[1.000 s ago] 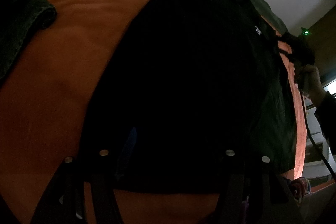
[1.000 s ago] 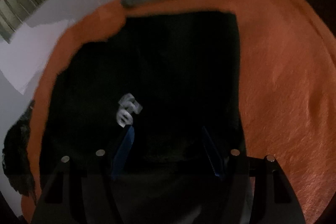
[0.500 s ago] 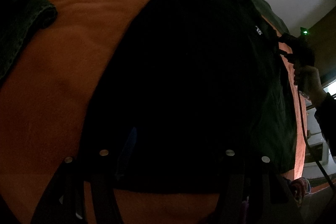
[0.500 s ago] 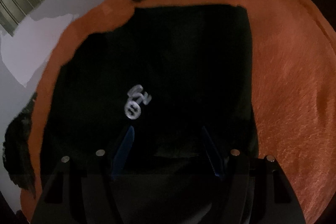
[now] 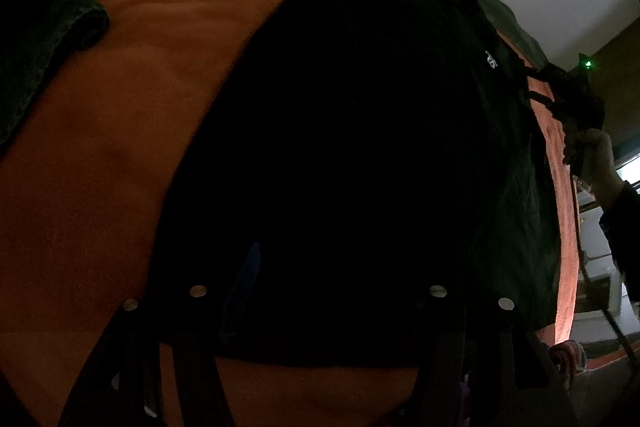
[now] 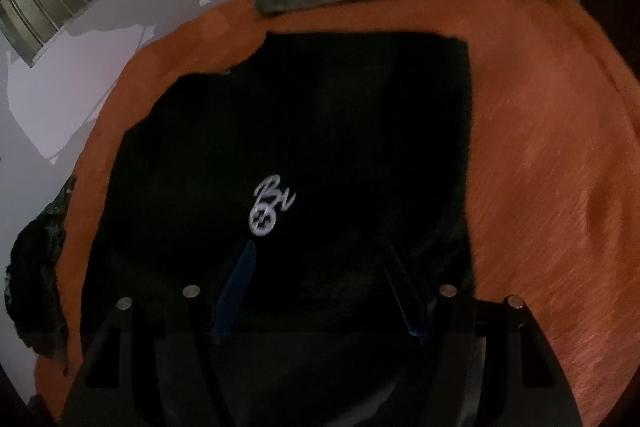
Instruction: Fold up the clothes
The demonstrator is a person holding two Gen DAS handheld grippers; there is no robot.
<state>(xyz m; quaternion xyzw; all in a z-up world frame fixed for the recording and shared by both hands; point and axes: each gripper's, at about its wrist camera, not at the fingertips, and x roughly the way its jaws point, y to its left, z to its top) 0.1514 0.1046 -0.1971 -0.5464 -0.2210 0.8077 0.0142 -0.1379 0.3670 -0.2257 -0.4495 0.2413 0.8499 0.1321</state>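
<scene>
Fingers of the right gripper [image 6: 320, 287] are seen spread apart above a black shirt [image 6: 320, 147], nothing pinched between them, just below its white logo [image 6: 266, 211]. Whether the left gripper [image 5: 340, 291] is spread or closed cannot be told in the darkness. The shirt is laid flat on an orange blanket [image 5: 120, 107], beside dark folded clothes [image 5: 44, 35].

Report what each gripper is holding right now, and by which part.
Nothing is visibly held. The right gripper stands open above the black shirt, near its white logo. The left gripper is too dark to judge.
</scene>
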